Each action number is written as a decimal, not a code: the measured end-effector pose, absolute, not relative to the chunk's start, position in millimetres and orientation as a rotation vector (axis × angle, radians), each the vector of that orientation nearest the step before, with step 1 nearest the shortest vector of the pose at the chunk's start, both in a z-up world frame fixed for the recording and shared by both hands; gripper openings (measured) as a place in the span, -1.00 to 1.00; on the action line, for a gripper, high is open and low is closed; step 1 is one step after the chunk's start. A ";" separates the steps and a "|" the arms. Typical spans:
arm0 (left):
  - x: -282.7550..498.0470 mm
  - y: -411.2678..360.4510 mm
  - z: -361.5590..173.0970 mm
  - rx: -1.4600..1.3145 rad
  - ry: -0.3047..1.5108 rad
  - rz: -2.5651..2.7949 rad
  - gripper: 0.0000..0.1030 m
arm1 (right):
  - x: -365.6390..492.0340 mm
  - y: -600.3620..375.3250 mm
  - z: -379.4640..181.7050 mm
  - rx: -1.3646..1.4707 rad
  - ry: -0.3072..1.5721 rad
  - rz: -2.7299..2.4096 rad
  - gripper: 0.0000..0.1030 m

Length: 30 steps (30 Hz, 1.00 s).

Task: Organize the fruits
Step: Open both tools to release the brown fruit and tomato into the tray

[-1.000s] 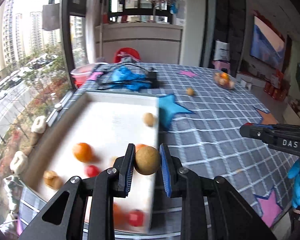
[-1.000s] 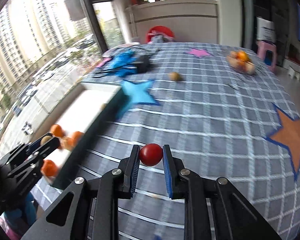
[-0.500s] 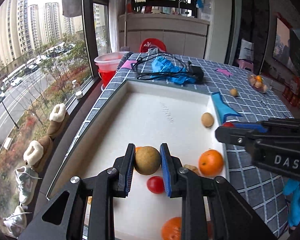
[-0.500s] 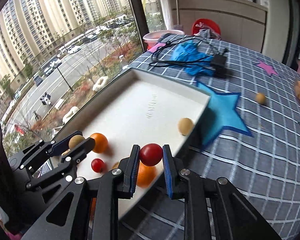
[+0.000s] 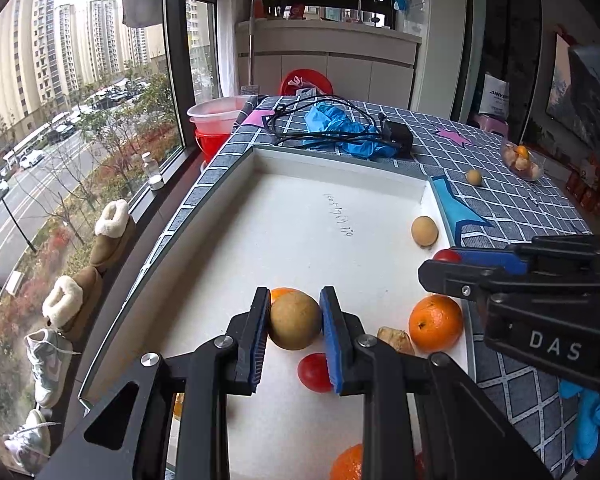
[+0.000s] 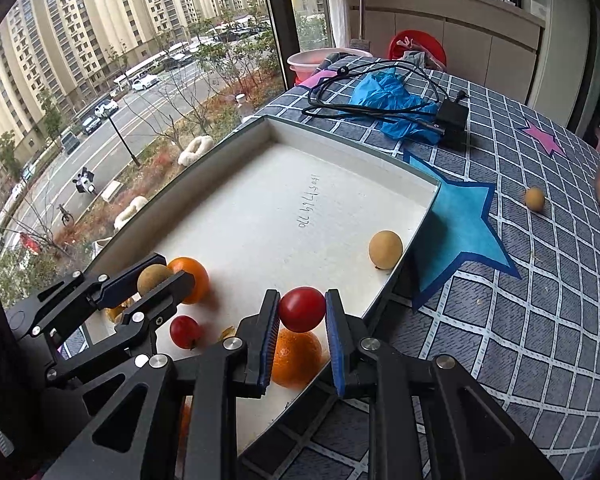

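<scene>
The left claw (image 5: 295, 322) is clenched on a round tan-brown fruit (image 5: 295, 320) above the shallow white foam tray (image 5: 320, 220), while the right claw (image 6: 302, 310) grips a small glossy red tomato (image 6: 302, 309) over the tray's near right edge. Both fruits seem to hang directly over the tray floor, so release is straight down; the left sits farther inside, though height is hard to judge.

Checked table (image 6: 540, 320) bears white tray (image 6: 400, 172), cable (image 6: 380, 110).

— Where are the fruits?
— A brown round fruit (image 5: 294, 320) and a cherry tomato (image 6: 302, 309) are each held above the white tray (image 6: 352, 168); oranges (image 5: 435, 322), another tomato (image 5: 315, 372) and a tan fruit (image 5: 424, 231) lie inside.
</scene>
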State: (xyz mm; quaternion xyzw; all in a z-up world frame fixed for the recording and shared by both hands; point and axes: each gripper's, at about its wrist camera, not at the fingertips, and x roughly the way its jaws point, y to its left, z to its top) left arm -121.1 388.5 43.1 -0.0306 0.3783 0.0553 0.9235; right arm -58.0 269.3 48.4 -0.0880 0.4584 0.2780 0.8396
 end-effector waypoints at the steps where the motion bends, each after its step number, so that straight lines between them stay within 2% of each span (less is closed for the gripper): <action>1: -121.0 388.4 43.0 -0.063 0.777 0.113 -0.47 | -58.0 270.4 48.0 -0.192 0.970 0.588 -0.53; 3: -121.1 388.2 43.0 -0.059 0.778 0.114 -0.46 | -57.8 273.0 46.2 -0.206 0.985 0.589 -0.52; 5: -121.6 387.7 41.4 -0.056 0.785 0.105 -0.28 | -57.0 274.6 44.8 -0.220 0.998 0.574 -0.19; 7: -123.6 390.1 40.5 -0.041 0.783 0.147 0.10 | -56.2 272.6 47.6 -0.243 0.975 0.528 0.15; 8: -125.0 394.0 40.7 -0.040 0.778 0.174 0.23 | -55.6 269.9 50.0 -0.245 0.969 0.513 0.23; 9: -126.2 397.9 41.0 -0.053 0.779 0.177 0.65 | -54.3 266.3 52.5 -0.231 0.970 0.515 0.55; 10: -127.4 399.3 42.0 -0.069 0.779 0.166 0.79 | -53.3 262.8 55.0 -0.212 0.973 0.521 0.91; 11: -129.3 401.8 43.0 -0.093 0.781 0.145 0.79 | -53.5 259.2 59.0 -0.197 0.966 0.521 0.99; 14: -130.7 399.8 48.0 -0.077 0.788 0.166 0.84 | -57.7 258.1 68.3 -0.228 0.950 0.497 0.99; 15: -131.1 398.1 49.8 -0.059 0.789 0.183 0.99 | -58.8 258.7 69.9 -0.245 0.950 0.486 0.99; 30: -140.4 397.2 56.6 -0.075 0.863 0.162 0.99 | -69.3 258.5 68.3 -0.304 0.993 0.493 0.99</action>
